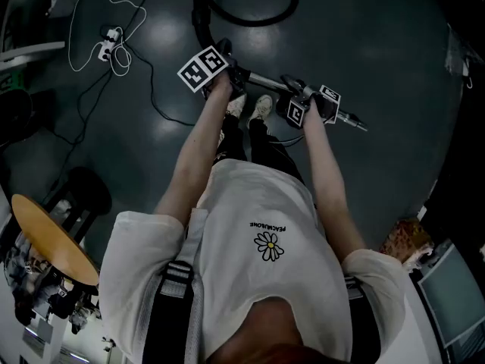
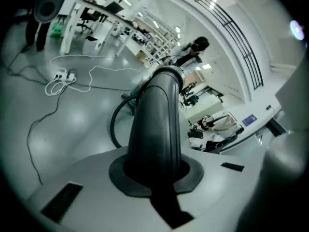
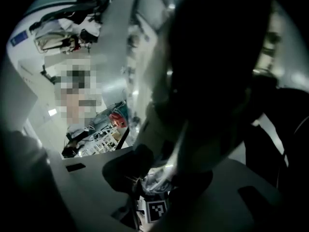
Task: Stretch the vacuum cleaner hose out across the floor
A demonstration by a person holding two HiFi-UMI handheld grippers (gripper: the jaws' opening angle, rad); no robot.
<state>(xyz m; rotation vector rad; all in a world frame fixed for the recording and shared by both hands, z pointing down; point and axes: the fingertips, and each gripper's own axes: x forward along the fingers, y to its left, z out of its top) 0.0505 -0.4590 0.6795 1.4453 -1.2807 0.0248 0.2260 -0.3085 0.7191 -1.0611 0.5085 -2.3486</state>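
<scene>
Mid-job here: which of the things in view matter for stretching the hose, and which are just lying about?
Job in hand:
vacuum hose, gripped by the left gripper
metal wand, gripped by the right gripper

Lying about:
white power strip with its cable
stool with an orange seat

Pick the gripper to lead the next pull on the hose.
Left, probably. The left gripper is shut on the curved end of the black hose, in line with its slack loop ahead. The right gripper is clamped on the metal wand behind that end, so it can only steady.
</scene>
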